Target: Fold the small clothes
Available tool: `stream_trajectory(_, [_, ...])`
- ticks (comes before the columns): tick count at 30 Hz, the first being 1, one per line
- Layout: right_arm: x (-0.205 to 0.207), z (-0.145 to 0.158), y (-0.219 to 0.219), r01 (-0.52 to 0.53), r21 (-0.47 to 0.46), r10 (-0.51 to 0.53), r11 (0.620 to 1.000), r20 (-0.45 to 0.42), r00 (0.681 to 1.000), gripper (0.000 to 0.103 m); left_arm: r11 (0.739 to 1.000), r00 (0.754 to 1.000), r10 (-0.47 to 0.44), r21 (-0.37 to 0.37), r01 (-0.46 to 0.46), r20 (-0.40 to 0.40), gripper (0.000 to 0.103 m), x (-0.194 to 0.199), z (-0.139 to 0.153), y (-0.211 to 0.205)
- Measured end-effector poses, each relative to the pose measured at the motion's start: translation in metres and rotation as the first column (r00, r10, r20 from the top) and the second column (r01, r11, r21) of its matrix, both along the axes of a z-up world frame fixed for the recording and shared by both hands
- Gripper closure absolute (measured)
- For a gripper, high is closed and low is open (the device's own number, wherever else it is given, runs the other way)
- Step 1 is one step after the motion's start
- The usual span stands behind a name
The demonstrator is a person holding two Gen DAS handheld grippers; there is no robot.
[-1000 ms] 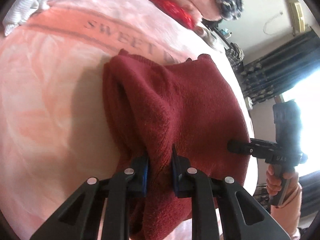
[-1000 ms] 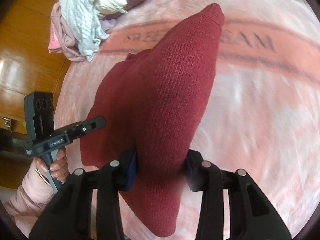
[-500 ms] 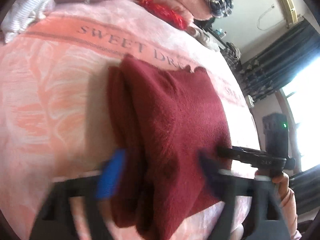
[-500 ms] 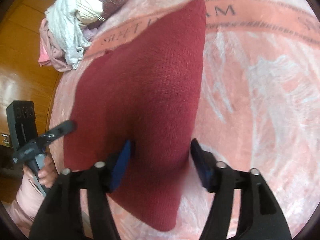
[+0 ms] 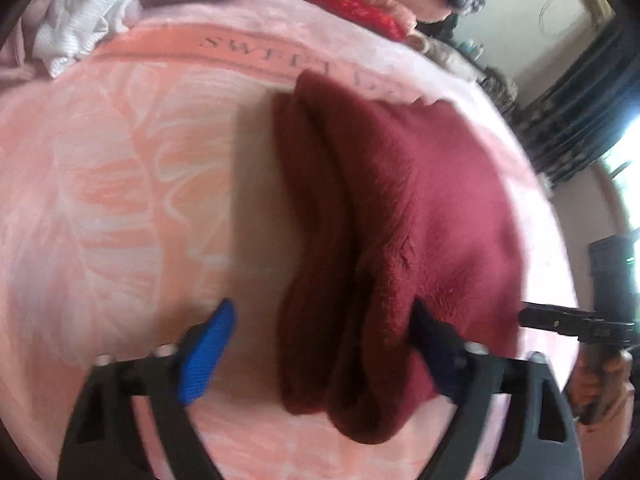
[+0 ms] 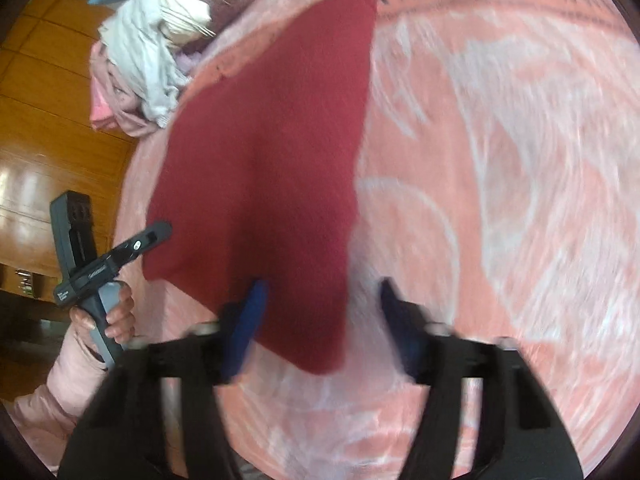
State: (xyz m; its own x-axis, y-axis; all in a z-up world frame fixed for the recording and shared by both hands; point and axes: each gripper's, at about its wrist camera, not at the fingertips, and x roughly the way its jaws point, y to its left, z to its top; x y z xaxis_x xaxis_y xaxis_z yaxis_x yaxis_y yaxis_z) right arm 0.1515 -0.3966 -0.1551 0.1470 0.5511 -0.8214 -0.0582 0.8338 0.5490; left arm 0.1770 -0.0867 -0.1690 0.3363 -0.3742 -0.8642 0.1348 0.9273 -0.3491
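A dark red knitted sweater (image 5: 400,220) lies folded on the pink blanket (image 5: 120,200), its thick folded edge towards me. My left gripper (image 5: 320,352) straddles that edge with its jaws wide and closing; the left blue pad stands clear of the cloth, the right pad is at its side. In the right wrist view the sweater (image 6: 272,160) lies flat, and its near corner sits between the jaws of my right gripper (image 6: 320,320), which are closing without pressing on it. Each gripper appears in the other's view, held by a hand: the right gripper (image 5: 560,320), the left gripper (image 6: 132,248).
A heap of white and pale pink clothes (image 6: 152,48) lies at the blanket's far left corner. Pillows and a red item (image 5: 360,12) line the far edge. Wooden panelling (image 6: 48,120) stands to the left, dark curtains (image 5: 580,112) to the right.
Both grippers were shut on the lifted sweater; both have since let go and opened. The sweater has dropped and lies folded on the blanket. Both hands moved lower and drew back slightly.
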Motion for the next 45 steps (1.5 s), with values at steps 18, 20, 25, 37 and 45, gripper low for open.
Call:
stream_trajectory(18, [-0.039, 0.034, 0.019, 0.133, -0.291, -0.084, 0.947, 0.174, 0.981, 0.027, 0.994, 0.994, 0.106, 0.036, -0.106, -0.007, 0.016, -0.049, 0.009, 0.012])
stream_trajectory(20, [-0.050, 0.037, 0.026, 0.142, -0.362, -0.077, 0.922, 0.186, 0.979, 0.021, 0.988, 0.990, 0.141, 0.062, -0.141, -0.007, 0.015, -0.056, 0.015, 0.012])
stream_trajectory(25, [-0.082, 0.050, 0.037, 0.162, -0.381, -0.081, 0.910, 0.220, 0.972, 0.012, 0.966, 0.991, 0.131, 0.222, -0.133, 0.024, 0.009, -0.078, 0.033, -0.004])
stream_trajectory(37, [-0.127, 0.092, 0.059, 0.183, -0.364, -0.083, 0.913, 0.272, 0.959, 0.009, 0.961, 0.994, 0.068, 0.264, -0.089, 0.089, 0.005, -0.137, 0.078, -0.030])
stream_trajectory(45, [-0.144, 0.109, 0.066, 0.198, -0.348, -0.090, 0.916, 0.303, 0.949, 0.008, 0.968, 0.987, 0.048, 0.236, -0.083, 0.150, 0.005, -0.163, 0.108, -0.035])
